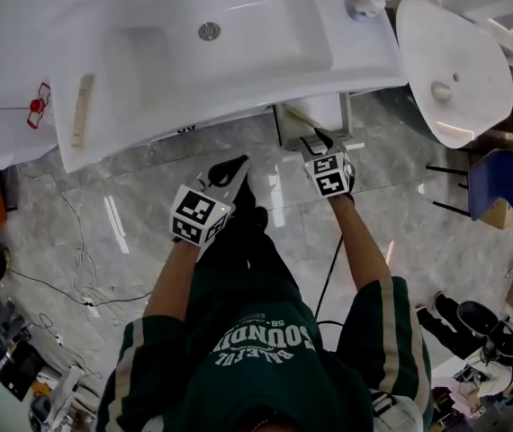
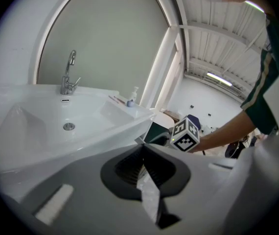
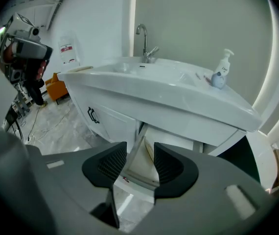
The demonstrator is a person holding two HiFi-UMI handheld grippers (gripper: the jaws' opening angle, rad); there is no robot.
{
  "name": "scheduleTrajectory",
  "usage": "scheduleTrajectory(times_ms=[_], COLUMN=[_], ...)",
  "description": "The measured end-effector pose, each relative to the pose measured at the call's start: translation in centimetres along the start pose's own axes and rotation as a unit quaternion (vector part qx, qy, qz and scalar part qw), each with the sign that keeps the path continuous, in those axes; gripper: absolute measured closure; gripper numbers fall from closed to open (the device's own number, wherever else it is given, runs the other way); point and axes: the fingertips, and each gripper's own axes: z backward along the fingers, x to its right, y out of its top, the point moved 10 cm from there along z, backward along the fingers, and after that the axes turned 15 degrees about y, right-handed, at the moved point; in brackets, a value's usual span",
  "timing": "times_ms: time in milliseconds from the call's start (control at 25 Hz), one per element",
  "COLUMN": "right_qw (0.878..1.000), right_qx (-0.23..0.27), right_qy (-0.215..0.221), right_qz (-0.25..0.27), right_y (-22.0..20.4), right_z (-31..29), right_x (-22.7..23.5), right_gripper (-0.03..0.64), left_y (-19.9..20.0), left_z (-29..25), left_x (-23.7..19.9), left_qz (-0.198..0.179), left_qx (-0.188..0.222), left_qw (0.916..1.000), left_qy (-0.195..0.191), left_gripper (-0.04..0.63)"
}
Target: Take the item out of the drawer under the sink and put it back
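The white sink (image 1: pixel 211 34) fills the top of the head view, with a drawer (image 1: pixel 315 115) standing pulled out below its front edge. My right gripper (image 1: pixel 315 142) is open just in front of that drawer, pointing down into it. In the right gripper view, the gripper (image 3: pixel 139 163) has nothing between its pads, and the drawer's pale inside (image 3: pixel 140 168) shows through the gap. My left gripper (image 1: pixel 232 171) hangs lower left of the drawer. In its own view, the left gripper (image 2: pixel 144 168) is shut on a thin whitish strip (image 2: pixel 149 195); I cannot tell what the strip is.
A faucet (image 3: pixel 144 38) and a soap bottle (image 3: pixel 220 72) stand on the sink. A cabinet door with a dark handle (image 3: pixel 93 115) is left of the drawer. A white basin (image 1: pixel 454 70) and a blue chair (image 1: pixel 504 183) stand to the right. Cables (image 1: pixel 76 268) lie on the marble floor.
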Motion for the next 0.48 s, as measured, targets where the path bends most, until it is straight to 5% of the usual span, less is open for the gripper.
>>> scheduleTrajectory(times_ms=[480], right_qw=[0.990], right_qx=[-0.132], right_qy=[0.017], right_qz=[0.043], right_y=[-2.7], right_z=[-9.5], right_x=[5.3], right_gripper=[0.442], left_y=[-2.6], left_z=[-2.4], left_x=[-1.7], left_qz=[0.015], left_qx=[-0.031], left_qw=[0.9994], left_qy=[-0.001], left_gripper=[0.546])
